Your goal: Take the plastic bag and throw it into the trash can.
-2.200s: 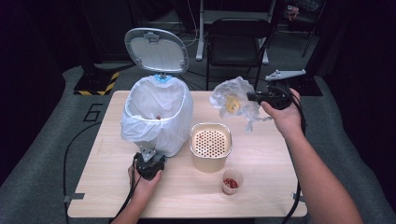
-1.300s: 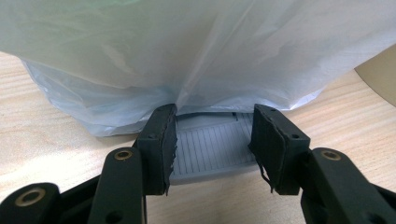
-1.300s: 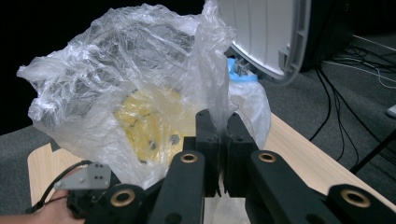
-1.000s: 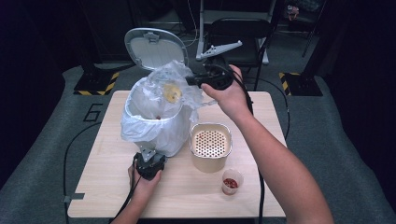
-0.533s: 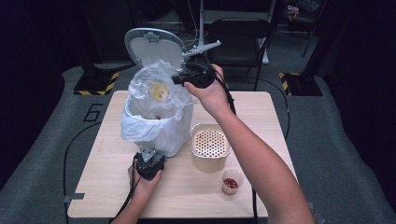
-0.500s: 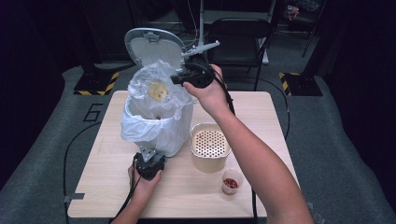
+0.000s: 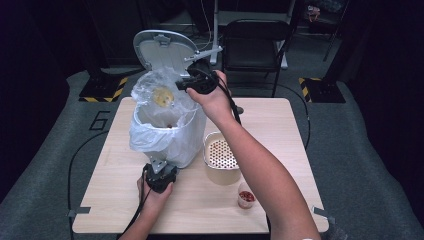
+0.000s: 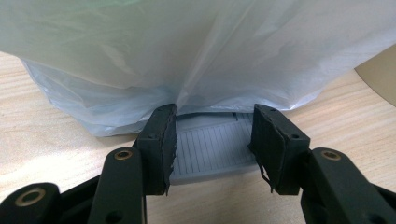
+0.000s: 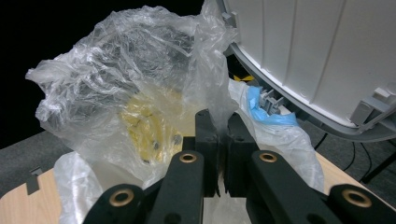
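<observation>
On the table (image 7: 280, 120) stands a lined bin (image 7: 172, 135), lid (image 7: 160, 47) up; beside it a strainer (image 7: 220, 155) and a cup (image 7: 246, 196). The right gripper (image 7: 186, 85) pinches a clear bag (image 7: 160, 92) over the bin's mouth. The left gripper (image 8: 212, 140) clamps the bin's pedal (image 8: 210, 149).

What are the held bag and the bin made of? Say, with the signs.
Held bag: thin clear plastic film, glossy; it crinkles and shows yellow contents. Bin: likely hard moulded plastic, pale grey, smooth; its raised lid has ribbed panels.
</observation>
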The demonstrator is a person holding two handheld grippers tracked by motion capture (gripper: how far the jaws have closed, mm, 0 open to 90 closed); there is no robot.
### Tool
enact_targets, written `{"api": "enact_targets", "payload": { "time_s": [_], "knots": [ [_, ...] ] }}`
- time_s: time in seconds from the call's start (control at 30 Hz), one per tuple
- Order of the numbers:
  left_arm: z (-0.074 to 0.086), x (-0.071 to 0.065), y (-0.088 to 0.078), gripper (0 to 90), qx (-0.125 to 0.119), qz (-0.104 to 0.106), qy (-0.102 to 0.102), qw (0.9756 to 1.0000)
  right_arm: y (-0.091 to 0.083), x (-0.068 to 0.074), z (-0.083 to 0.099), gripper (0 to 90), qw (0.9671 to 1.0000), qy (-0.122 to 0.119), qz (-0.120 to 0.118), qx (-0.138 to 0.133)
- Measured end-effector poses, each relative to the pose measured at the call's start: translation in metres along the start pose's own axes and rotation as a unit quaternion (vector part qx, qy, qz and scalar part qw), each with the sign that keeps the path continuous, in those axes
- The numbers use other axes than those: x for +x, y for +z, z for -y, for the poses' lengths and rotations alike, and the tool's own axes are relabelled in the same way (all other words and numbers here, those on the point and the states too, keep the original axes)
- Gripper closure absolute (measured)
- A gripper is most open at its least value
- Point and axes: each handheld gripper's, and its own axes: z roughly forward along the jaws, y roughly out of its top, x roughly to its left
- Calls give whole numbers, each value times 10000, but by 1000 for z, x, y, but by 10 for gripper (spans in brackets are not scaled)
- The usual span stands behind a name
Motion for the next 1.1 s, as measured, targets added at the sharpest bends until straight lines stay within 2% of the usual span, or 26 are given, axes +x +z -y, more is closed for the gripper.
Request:
{"api": "enact_targets", "payload": {
  "time_s": [0.43, 0.47, 0.53, 0.6, 0.67, 0.9, 1.1],
  "knots": [
    [0, 0, 0, 504, -6, 17, -20, 10000, 18, -1, 4, 858, 10000, -29, 84, -26],
    [0, 0, 0, 504, -3, 13, -17, 10000, 20, -1, 6, 844, 9999, 38, 95, -7],
    [0, 0, 0, 504, -6, 3, -6, 10000, 24, -2, 8, 766, 9999, 35, 115, 16],
    [0, 0, 0, 504, -8, -1, -6, 10000, 28, -2, 10, 619, 9998, 122, 126, 52],
    [0, 0, 0, 504, -5, -3, 5, 10000, 29, -1, 11, 531, 9998, 19, 182, 32],
    [0, 0, 0, 504, -6, 0, -4, 10000, 16, 1, 9, 508, 9998, -71, 178, -102],
    [0, 0, 0, 504, 6, 39, -26, 10000, 5, 2, 11, 506, 9997, -164, 204, 18]
  ]
}}
